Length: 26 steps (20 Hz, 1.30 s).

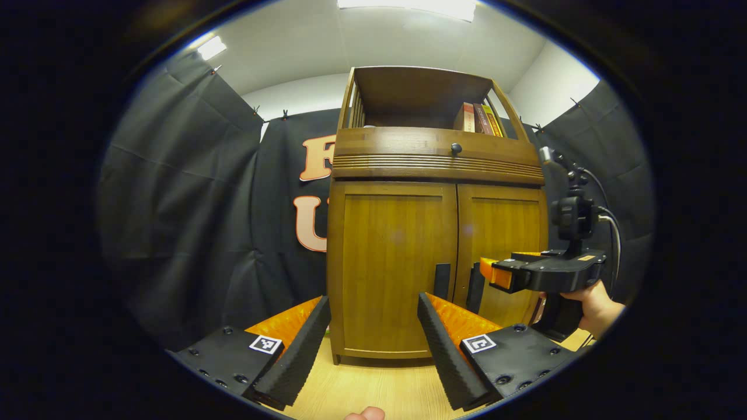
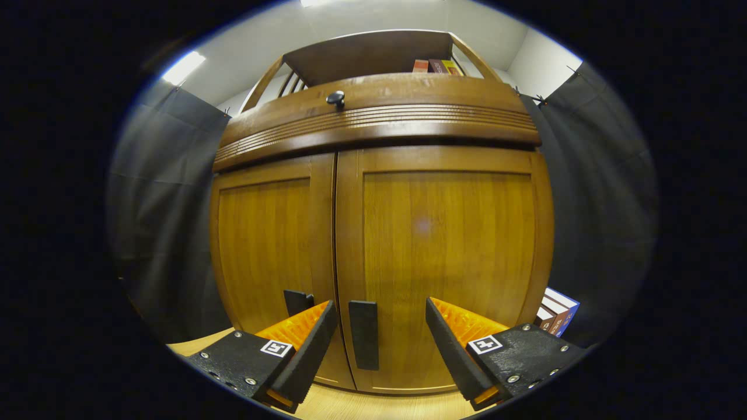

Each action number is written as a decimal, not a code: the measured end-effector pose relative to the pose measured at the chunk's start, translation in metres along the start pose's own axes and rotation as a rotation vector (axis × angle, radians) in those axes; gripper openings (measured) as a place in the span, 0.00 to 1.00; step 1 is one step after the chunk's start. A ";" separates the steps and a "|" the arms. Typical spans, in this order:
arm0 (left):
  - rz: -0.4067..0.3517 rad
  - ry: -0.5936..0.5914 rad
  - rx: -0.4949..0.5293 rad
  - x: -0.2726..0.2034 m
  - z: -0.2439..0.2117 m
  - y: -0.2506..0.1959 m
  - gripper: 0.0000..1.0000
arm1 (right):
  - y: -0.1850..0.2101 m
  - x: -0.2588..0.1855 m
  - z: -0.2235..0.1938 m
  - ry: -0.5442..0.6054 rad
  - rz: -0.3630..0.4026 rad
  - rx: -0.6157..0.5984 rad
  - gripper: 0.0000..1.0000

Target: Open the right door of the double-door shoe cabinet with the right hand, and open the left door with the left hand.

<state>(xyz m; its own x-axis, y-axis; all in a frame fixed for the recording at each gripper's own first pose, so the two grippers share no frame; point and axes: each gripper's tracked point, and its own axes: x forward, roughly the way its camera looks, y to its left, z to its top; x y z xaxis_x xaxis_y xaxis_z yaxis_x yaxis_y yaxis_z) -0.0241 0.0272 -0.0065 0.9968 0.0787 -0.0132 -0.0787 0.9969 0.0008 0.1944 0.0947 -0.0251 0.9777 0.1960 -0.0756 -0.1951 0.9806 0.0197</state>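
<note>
We face the wooden shoe cabinet (image 2: 379, 233) standing on a pale surface (image 1: 362, 388), both doors closed. Our right tool (image 2: 376, 344) hovers close — fingers spread either side of the right door's black handle (image 2: 363, 333), not touching; our left tool (image 1: 373, 344) waits farther back, fingers apart.

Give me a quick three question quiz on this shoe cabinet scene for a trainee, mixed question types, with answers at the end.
1. True or false: both cabinet doors are shut.
2. The right gripper has its fingers: A) clamped on the right handle, B) open in front of it, C) on the knob.
3. Fill in: on the top shelf stand some ____.

Key: 1 true: left door and right door sit flush. 2 B. 3 books.
</note>
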 end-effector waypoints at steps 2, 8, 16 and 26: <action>0.008 0.008 -0.008 -0.001 -0.002 0.004 0.94 | -0.004 0.009 -0.011 0.020 -0.016 -0.030 0.94; 0.036 0.000 -0.007 -0.003 0.000 0.017 0.96 | -0.007 0.028 -0.031 0.032 -0.071 -0.071 0.94; 0.043 0.000 -0.008 0.002 -0.003 0.025 0.95 | -0.001 0.042 -0.034 0.027 -0.085 -0.043 0.90; 0.031 0.016 0.013 0.006 -0.006 0.029 0.99 | 0.024 0.047 -0.035 0.000 -0.031 -0.013 0.39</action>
<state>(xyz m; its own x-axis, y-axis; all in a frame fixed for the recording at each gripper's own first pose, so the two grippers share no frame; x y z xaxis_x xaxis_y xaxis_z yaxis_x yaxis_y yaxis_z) -0.0207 0.0562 -0.0123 0.9935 0.1100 -0.0288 -0.1096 0.9939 0.0142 0.2330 0.1274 -0.0629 0.9832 0.1659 -0.0756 -0.1661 0.9861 0.0048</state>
